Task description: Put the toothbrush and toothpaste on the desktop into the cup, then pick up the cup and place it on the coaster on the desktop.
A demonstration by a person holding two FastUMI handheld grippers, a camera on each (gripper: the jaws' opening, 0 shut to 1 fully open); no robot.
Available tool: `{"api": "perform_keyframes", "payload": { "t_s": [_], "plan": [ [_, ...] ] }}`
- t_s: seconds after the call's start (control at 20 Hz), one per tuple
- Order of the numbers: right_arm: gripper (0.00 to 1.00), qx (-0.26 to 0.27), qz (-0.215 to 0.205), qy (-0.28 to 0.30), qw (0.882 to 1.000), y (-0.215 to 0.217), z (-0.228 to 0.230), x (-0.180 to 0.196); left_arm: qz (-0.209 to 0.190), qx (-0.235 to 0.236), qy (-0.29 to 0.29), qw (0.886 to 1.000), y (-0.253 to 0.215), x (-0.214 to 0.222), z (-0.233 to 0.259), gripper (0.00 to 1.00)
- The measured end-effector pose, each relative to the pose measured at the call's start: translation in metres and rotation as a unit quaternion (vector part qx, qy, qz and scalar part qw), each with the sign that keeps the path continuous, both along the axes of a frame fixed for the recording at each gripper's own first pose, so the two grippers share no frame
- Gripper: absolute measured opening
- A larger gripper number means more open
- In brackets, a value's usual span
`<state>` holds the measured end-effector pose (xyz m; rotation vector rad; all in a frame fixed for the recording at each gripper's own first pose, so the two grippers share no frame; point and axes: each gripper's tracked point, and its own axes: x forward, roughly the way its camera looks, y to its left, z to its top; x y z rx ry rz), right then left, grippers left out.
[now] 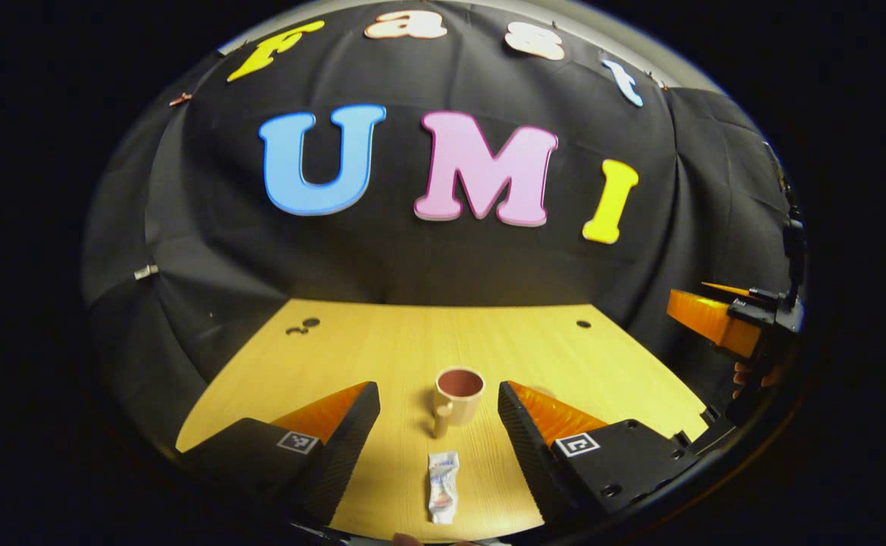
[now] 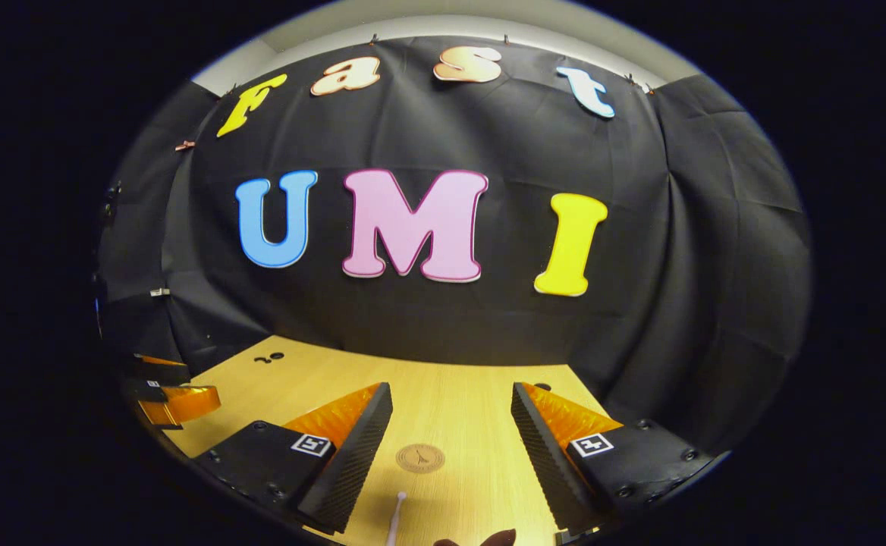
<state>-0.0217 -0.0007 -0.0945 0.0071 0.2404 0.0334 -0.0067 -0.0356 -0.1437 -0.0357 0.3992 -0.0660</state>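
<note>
Lying nearest in the left gripper view, the toothpaste [image 1: 443, 487] rests flat on the pale wooden desk [image 1: 382, 356], lengthwise between the left gripper's [image 1: 438, 413] two fingers, which are spread wide apart and grasp nothing. Just beyond the tube stands the cup [image 1: 457, 396], upright, its handle turned toward the camera, its mouth open and nothing visible inside. Past the cup the desk runs bare to its far edge, with a small dark hole near each back corner. Black cloth walls [image 1: 450, 258] close the desk in at the back and both sides.

At the right rim of this view the other gripper [image 1: 724, 322] hangs above the desk's right edge, with a bit of the hand that holds it below it.

From the right gripper view, the toothbrush [image 2: 395, 517] pokes in at the bottom edge, its pale tip lying on the desk between the right gripper's [image 2: 450, 425] fingers, which are likewise released and wide. A little farther on lies the round coaster [image 2: 420, 458], flat, apart from the toothbrush. Open wood stretches beyond it to the cloth wall.
</note>
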Motion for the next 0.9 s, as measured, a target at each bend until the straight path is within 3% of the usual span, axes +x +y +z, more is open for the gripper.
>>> {"api": "perform_keyframes", "payload": {
  "t_s": [0.2, 0.35, 0.45, 0.5, 0.55, 0.8, 0.85, 0.9],
  "plan": [
    [0.97, 0.004, 0.011, 0.045, 0.999, 0.001, -0.034, -0.011, -0.021, -0.023, 0.103, 0.994, -0.020, -0.006, -0.077, 0.97],
    [0.97, 0.001, 0.019, 0.071, 0.997, -0.003, -0.053, -0.018, -0.041, -0.066, 0.182, 0.980, -0.038, -0.006, -0.128, 0.96],
    [0.97, 0.000, 0.024, 0.085, 0.996, -0.006, -0.062, -0.020, -0.029, -0.073, 0.222, 0.972, -0.034, -0.001, -0.154, 0.93],
    [0.97, -0.001, 0.026, 0.091, 0.996, -0.007, -0.065, -0.023, -0.020, -0.070, 0.241, 0.968, -0.030, 0.003, -0.166, 0.84],
    [0.97, 0.000, 0.029, 0.095, 0.995, -0.008, -0.068, -0.024, -0.015, -0.066, 0.261, 0.963, -0.026, 0.004, -0.177, 0.90],
    [0.98, 0.008, 0.042, 0.122, 0.992, -0.013, -0.089, -0.020, -0.009, -0.017, 0.336, 0.942, -0.010, 0.002, -0.220, 0.76],
    [0.97, 0.012, 0.043, 0.127, 0.991, -0.013, -0.091, -0.017, -0.010, -0.011, 0.344, 0.939, -0.009, 0.001, -0.226, 0.82],
    [0.97, 0.017, 0.044, 0.132, 0.990, -0.014, -0.095, -0.015, -0.010, -0.009, 0.355, 0.935, -0.012, 0.000, -0.230, 0.69]
  ]
}}
